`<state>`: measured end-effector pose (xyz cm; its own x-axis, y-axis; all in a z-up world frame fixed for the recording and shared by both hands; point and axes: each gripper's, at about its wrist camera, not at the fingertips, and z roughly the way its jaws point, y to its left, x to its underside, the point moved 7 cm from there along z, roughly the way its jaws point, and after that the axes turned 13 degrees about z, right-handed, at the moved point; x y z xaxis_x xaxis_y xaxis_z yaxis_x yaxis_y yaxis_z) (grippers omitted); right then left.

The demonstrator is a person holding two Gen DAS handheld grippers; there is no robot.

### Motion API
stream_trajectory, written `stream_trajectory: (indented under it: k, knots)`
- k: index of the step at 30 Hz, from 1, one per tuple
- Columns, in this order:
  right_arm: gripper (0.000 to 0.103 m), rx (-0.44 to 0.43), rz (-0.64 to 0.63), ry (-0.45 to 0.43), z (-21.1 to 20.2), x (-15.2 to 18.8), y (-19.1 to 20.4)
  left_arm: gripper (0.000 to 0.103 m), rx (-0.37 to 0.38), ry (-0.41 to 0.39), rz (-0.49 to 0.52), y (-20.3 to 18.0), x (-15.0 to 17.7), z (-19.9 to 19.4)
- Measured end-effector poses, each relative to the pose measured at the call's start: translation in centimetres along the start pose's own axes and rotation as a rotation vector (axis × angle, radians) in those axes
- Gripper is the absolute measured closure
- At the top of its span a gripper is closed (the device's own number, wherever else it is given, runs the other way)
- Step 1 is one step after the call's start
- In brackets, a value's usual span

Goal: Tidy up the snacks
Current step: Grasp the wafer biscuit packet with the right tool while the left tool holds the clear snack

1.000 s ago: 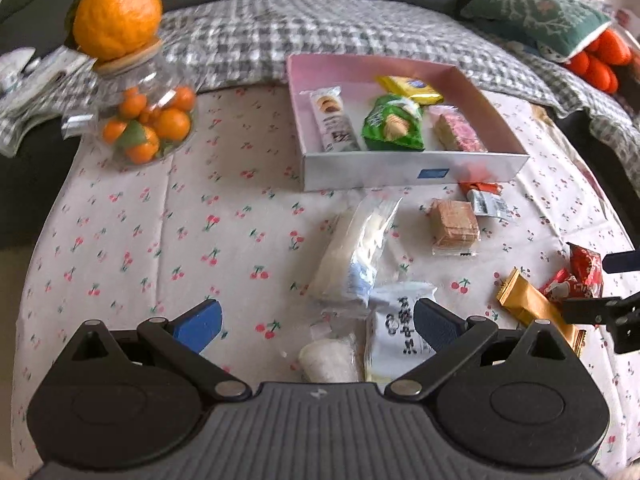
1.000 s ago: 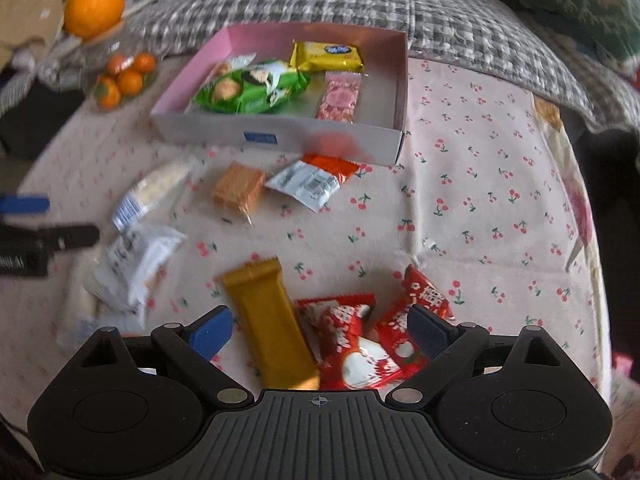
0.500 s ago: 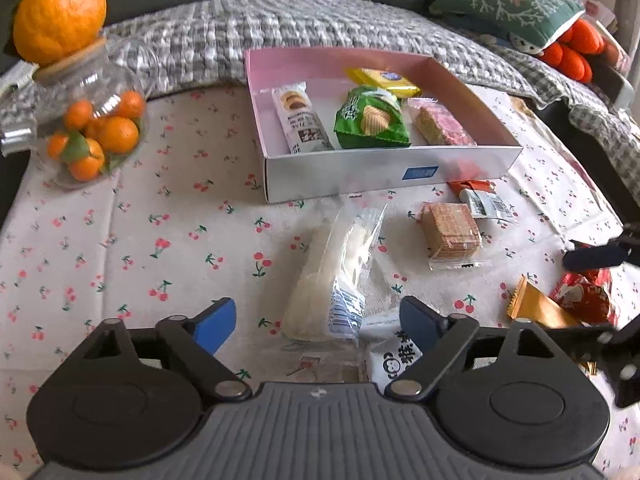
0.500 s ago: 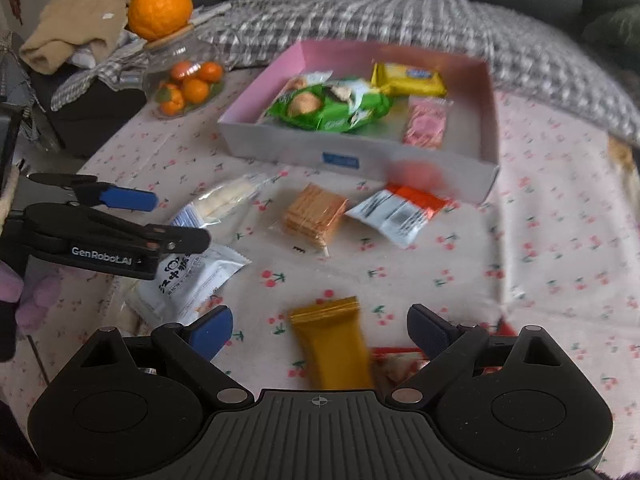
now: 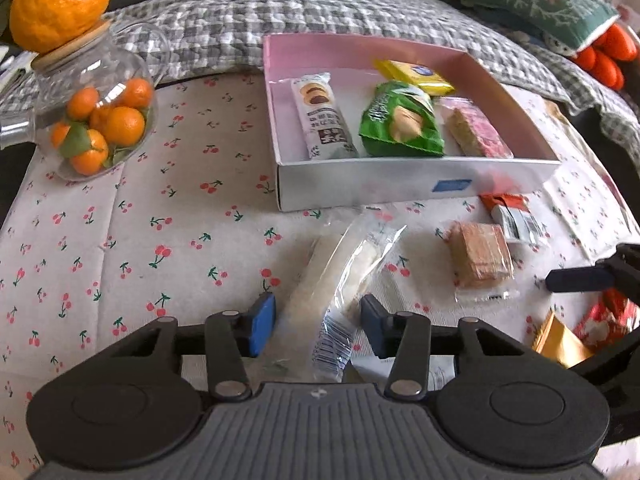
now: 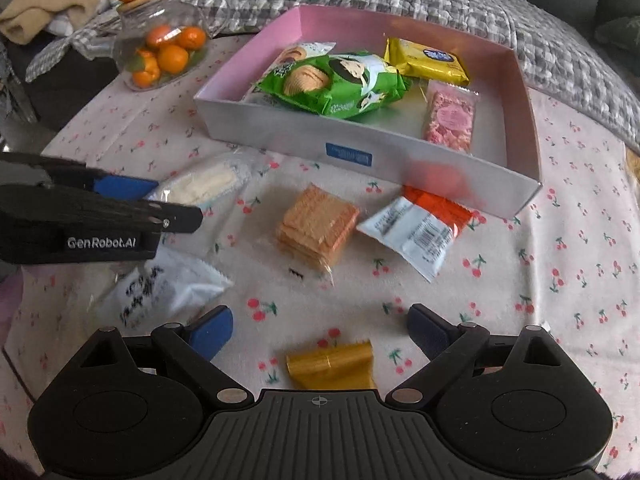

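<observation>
My left gripper [image 5: 318, 330] has its fingers parted around the clear-wrapped white snack [image 5: 340, 280], not yet clamped; my right gripper [image 6: 320, 332] hangs released over the gold wrapper [image 6: 332, 364]. Slick film could slip sideways as I clench

Gold packet [image 6: 330, 368] half behind right tongs [image 6: 320, 330]

counter [image 5: 120, 240] under cherry-print cloth, pink box [image 5: 416, 190] at back, glass jar of oranges [image 5: 96, 120] at left, loose on cloth: clear-wrapped white roll [image 5: 340, 276], wafer pack [image 5: 480, 260], white-orange packet [image 6: 420, 228], white sachet [image 6: 168, 288], gold bar [image 6: 332, 366]
</observation>
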<state>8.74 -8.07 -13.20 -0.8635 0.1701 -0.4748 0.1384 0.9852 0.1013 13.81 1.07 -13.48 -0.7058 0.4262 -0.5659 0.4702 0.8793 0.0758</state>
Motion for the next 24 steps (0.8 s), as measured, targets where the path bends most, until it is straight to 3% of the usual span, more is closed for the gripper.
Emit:
stream_trajectory:
  k: [12,17,24]
  knots:
    - [0.008,0.018,0.121,-0.008,0.9,-2.1,-0.2,0.066,0.000,0.041,-0.081,0.9,0.0,-0.3]
    - [0.017,0.013,0.207,-0.012,0.7,-2.8,-0.7,0.068,0.001,0.055,-0.112,1.3,0.3,-0.5]
    - [0.041,-0.019,0.308,-0.007,0.5,-3.4,-0.7,0.070,0.014,0.072,-0.166,1.4,0.5,-0.8]
